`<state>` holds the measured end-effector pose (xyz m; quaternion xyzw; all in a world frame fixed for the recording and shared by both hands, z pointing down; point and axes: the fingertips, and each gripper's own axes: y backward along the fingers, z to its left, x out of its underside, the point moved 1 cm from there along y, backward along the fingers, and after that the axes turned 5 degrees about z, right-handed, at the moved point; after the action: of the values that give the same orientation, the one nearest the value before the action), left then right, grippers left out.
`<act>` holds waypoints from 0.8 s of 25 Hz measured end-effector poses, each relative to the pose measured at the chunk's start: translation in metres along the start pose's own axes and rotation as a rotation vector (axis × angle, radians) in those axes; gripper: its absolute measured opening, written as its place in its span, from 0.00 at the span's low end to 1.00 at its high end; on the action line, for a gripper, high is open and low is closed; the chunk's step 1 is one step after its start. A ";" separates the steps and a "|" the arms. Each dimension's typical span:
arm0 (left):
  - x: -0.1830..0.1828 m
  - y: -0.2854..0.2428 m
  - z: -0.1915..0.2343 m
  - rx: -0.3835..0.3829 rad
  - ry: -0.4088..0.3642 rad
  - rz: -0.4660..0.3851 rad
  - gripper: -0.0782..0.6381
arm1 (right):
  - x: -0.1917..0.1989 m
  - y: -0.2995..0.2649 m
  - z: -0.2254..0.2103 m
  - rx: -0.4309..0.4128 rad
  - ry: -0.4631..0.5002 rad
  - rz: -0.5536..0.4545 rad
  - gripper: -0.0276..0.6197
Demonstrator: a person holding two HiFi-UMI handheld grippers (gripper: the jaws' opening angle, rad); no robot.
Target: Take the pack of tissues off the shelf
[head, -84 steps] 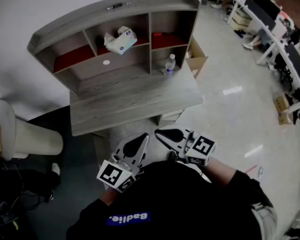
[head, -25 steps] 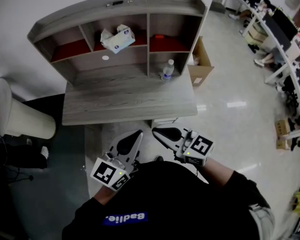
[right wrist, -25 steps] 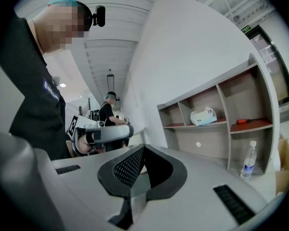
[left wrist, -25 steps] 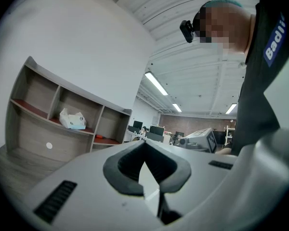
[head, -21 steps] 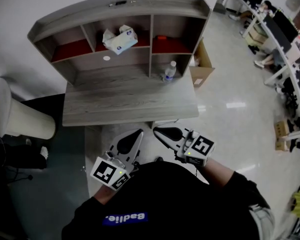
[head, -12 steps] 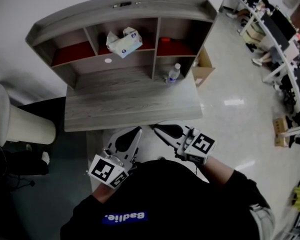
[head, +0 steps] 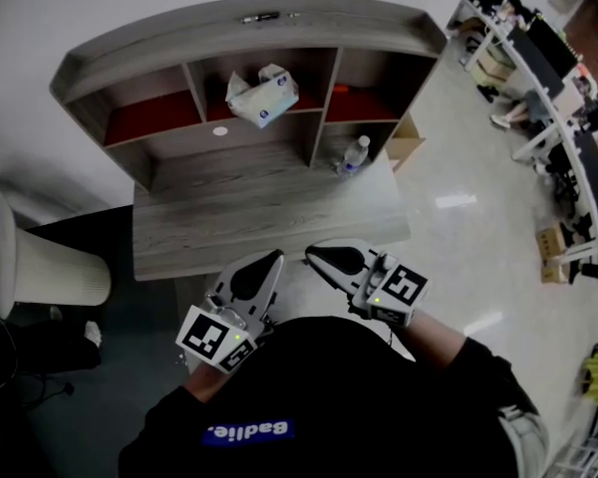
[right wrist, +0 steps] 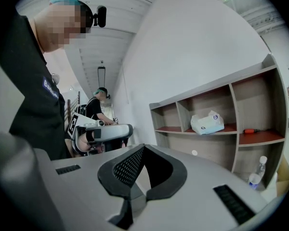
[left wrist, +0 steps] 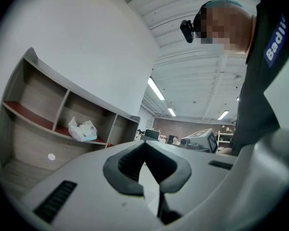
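Both of mine are shut tight with nothing in them. My left gripper (head: 274, 259) and right gripper (head: 313, 255) are tucked in by my chest, tips nearly together, just off the front edge of the desk (head: 229, 232). The pack of tissues (head: 263, 96) sits in the middle compartment of the shelf (head: 249, 23), lying a bit crooked on its board, well apart from me. A water bottle (head: 351, 154) stands near the desk's back right corner.

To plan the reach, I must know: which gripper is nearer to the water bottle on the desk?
Right. The right gripper is off the near edge of the desk, short of the water bottle and slightly left of it; the left gripper is beside it, farther left.
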<state>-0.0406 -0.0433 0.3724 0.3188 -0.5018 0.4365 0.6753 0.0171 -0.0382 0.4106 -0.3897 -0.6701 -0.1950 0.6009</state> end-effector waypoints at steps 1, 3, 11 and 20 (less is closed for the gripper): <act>-0.002 0.002 0.005 0.007 0.000 -0.001 0.11 | -0.001 -0.005 -0.001 0.008 0.001 0.000 0.09; -0.005 0.004 0.015 0.020 0.000 -0.001 0.10 | -0.004 -0.016 -0.004 0.022 -0.001 -0.001 0.09; -0.008 0.004 0.051 0.062 0.023 0.012 0.11 | -0.018 -0.040 -0.029 0.108 0.005 -0.018 0.09; -0.009 -0.045 0.074 0.013 0.035 0.014 0.11 | -0.029 -0.035 -0.095 0.126 0.092 0.008 0.09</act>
<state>-0.0304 -0.1286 0.3854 0.3119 -0.4894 0.4499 0.6788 0.0521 -0.1373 0.4089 -0.3444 -0.6512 -0.1675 0.6552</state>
